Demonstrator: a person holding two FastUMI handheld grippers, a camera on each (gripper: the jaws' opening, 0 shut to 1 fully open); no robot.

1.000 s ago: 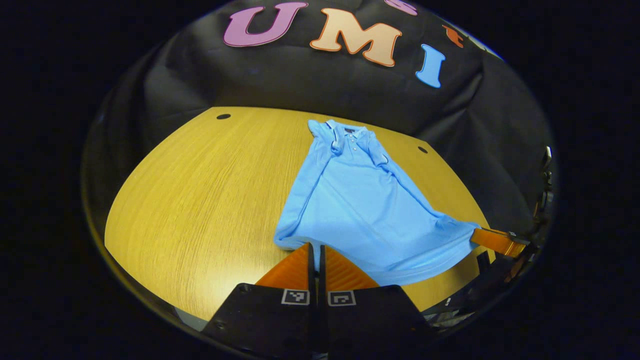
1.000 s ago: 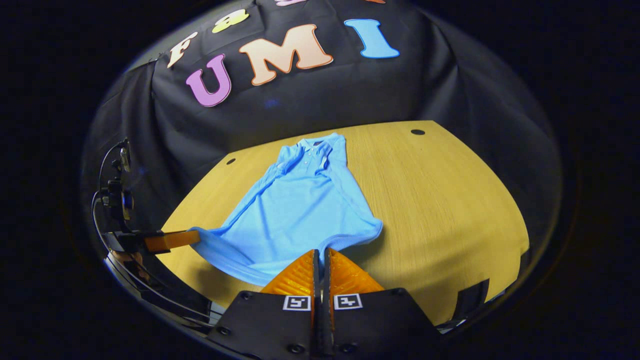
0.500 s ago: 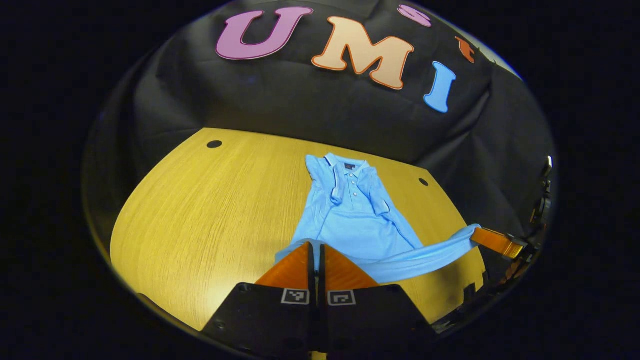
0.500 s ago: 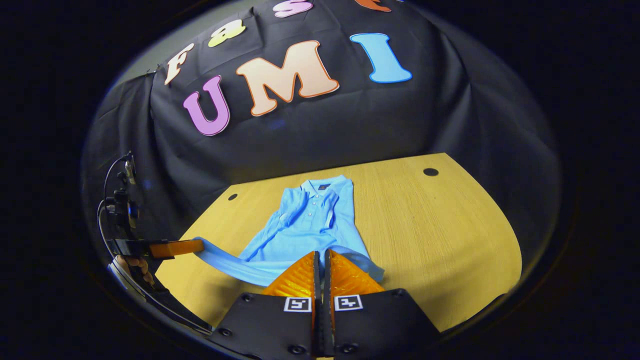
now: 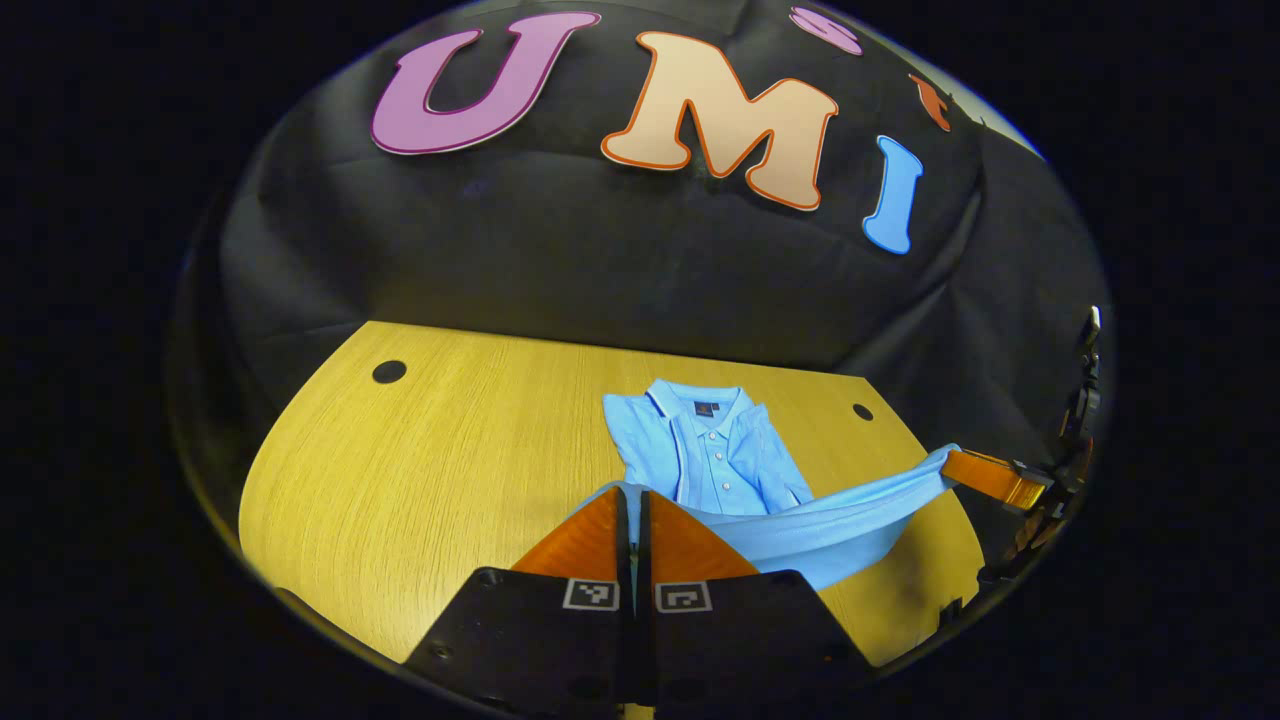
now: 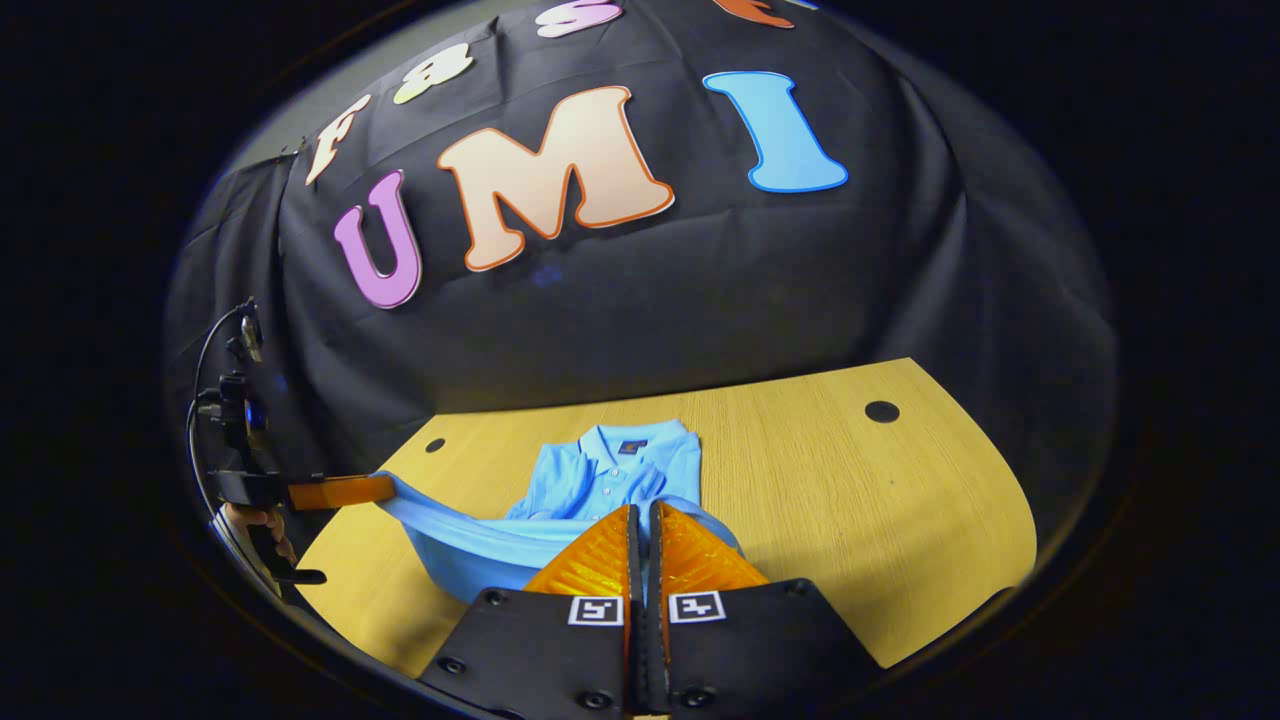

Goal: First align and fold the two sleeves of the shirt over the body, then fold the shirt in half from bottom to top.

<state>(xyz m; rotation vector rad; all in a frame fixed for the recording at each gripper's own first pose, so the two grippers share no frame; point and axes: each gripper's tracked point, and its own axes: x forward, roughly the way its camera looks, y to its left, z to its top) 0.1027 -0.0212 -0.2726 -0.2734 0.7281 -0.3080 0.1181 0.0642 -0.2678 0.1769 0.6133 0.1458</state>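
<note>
Soft blue polo shirt (image 5: 720, 460), hem lifted off wood-grain table (image 5: 450, 450), pinched in both tongs, left (image 5: 631, 493), right (image 6: 643, 509)

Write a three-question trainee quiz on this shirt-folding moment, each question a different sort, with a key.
1. True or false: the sleeves of the blue polo shirt are already folded over its body.
2. The hem is: A flat on the table, B lifted between both grippers, C hanging off the edge.
3. Fill in: the left gripper and right gripper are each ___ on the hem.

Key: 1 true; 2 B; 3 shut.
</note>
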